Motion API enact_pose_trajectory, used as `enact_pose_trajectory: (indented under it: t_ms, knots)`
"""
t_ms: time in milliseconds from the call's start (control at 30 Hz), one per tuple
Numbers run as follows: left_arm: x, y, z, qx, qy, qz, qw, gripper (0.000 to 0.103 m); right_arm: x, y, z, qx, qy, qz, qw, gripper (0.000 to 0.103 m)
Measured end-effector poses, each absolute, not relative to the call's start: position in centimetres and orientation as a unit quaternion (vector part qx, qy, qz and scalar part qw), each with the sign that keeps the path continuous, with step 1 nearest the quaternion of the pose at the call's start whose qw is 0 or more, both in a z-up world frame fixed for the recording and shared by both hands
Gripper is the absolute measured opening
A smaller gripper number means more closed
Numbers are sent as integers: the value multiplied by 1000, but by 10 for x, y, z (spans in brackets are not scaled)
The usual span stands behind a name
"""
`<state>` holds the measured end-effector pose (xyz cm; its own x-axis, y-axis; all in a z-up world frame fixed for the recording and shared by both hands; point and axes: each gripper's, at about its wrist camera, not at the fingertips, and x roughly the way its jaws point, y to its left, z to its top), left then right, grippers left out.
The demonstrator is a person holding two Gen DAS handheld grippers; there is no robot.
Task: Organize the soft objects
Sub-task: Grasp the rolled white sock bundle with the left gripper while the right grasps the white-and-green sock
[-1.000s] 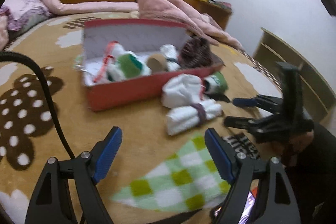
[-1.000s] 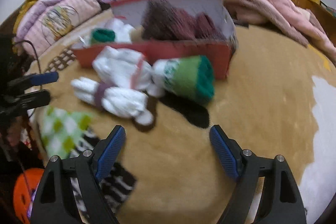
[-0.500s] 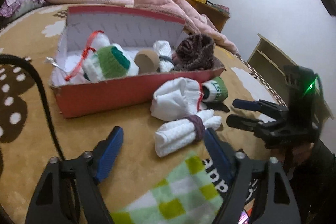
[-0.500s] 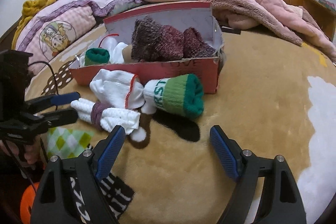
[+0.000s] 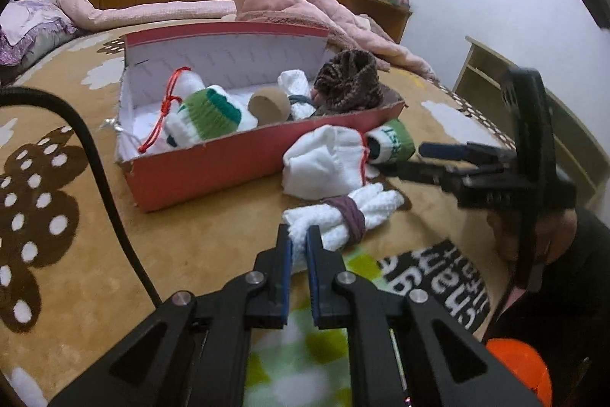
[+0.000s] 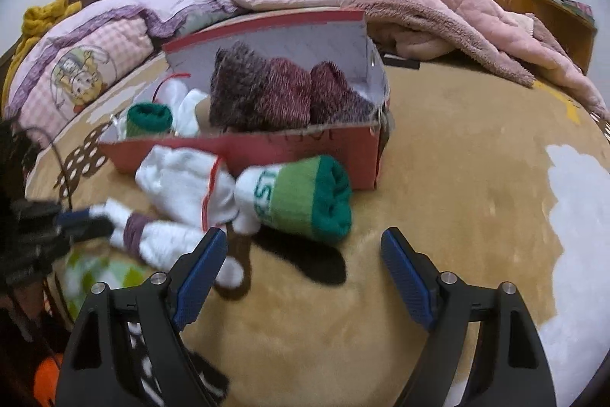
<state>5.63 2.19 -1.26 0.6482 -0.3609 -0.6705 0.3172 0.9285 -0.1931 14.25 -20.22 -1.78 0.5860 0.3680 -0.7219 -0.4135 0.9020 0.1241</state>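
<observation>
Two views: both look across a tan plush blanket (image 5: 213, 246) that fills most of each frame.
Red cardboard box (image 5: 236, 166): centre of the left wrist view, open-topped, with a maroon knit bundle (image 6: 282, 98), a green-and-white sock roll (image 5: 207, 117) and a tan roll (image 5: 268, 105) inside.
Pink quilt (image 6: 438, 6): heaped in the upper right of the right wrist view, behind the box.
White sock bundle (image 5: 324, 166): on the blanket, against the box's front wall.
Green-cuffed sock roll (image 6: 301, 201): centre of the right wrist view, just beside that bundle.
White roll with purple band (image 5: 343, 216): lower centre of the left wrist view, in front of the white bundle.
Left gripper (image 5: 298, 235): jaws closing, blue pads pinching the near end of the banded roll.
Right gripper (image 6: 305, 243): jaws spread wide, nothing between them, the green-cuffed roll just ahead.
</observation>
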Motion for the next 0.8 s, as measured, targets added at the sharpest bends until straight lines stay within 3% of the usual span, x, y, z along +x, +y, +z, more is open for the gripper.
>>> enact_pose_trajectory:
  t_ms: [133, 200, 333, 400, 500, 800]
  knots:
    - [55, 25, -9, -23, 366, -170, 915, 8, 153, -196, -18, -13, 400, 214, 891, 83]
    - [55, 28, -8, -26, 365, -163, 916, 8, 156, -192, -21, -7, 405, 219, 888, 72]
    - [57, 31, -10, -26, 369, -155, 916, 8, 163, -184, -25, -16, 413, 211, 886, 65]
    - [57, 28, -14, -14, 373, -150, 916, 8, 163, -187, -24, -4, 410, 214, 887, 50]
    - [59, 26, -17, -11, 375, -148, 915, 8, 163, -193, -25, 5, 410, 219, 885, 38]
    - [54, 28, 0, -16, 355, -146, 923, 8, 142, -203, -15, -18, 390, 242, 888, 32]
